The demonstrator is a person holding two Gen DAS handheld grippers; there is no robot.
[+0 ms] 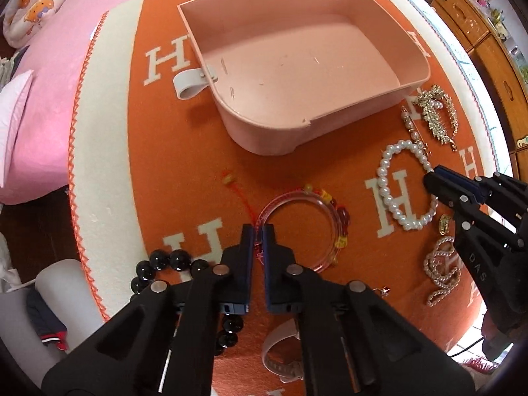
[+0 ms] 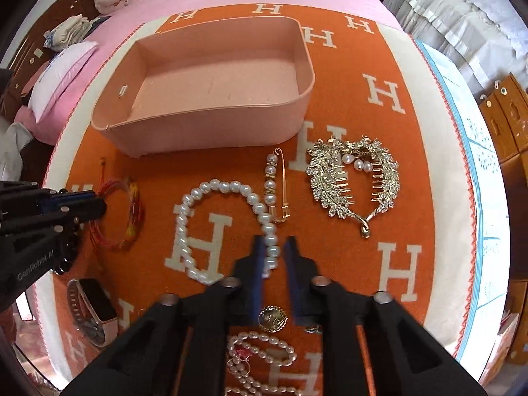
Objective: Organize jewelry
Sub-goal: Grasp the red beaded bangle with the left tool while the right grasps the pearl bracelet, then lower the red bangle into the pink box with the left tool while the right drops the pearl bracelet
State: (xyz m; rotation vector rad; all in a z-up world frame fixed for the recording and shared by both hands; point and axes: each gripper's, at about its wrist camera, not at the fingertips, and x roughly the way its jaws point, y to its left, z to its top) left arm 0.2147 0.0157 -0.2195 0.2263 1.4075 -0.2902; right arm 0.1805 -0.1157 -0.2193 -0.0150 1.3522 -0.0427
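L gripper [image 1: 258,231]: jaws narrow, pinching rim of clear pink bangle [image 1: 305,231] w/ red/yellow beads, flat on orange blanket [image 1: 184,165]. R gripper [image 2: 273,244]: jaws narrow, astride white pearl bracelet [image 2: 227,224]. Pink tray [image 1: 264,138] beyond both.

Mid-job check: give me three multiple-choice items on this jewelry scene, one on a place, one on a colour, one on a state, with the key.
1. Where does the pearl bracelet lie?
A. in the pink box
B. on the orange blanket, in front of the box
C. on the pillow

2. What colour are the large beads by the left gripper?
A. black
B. green
C. white

3. What is in the pink box?
A. the gold leaf hair comb
B. the watch
C. nothing

Key: 1 B, it rests on the blanket near the right gripper; 2 A, they look glossy black; 3 C, its floor is bare.
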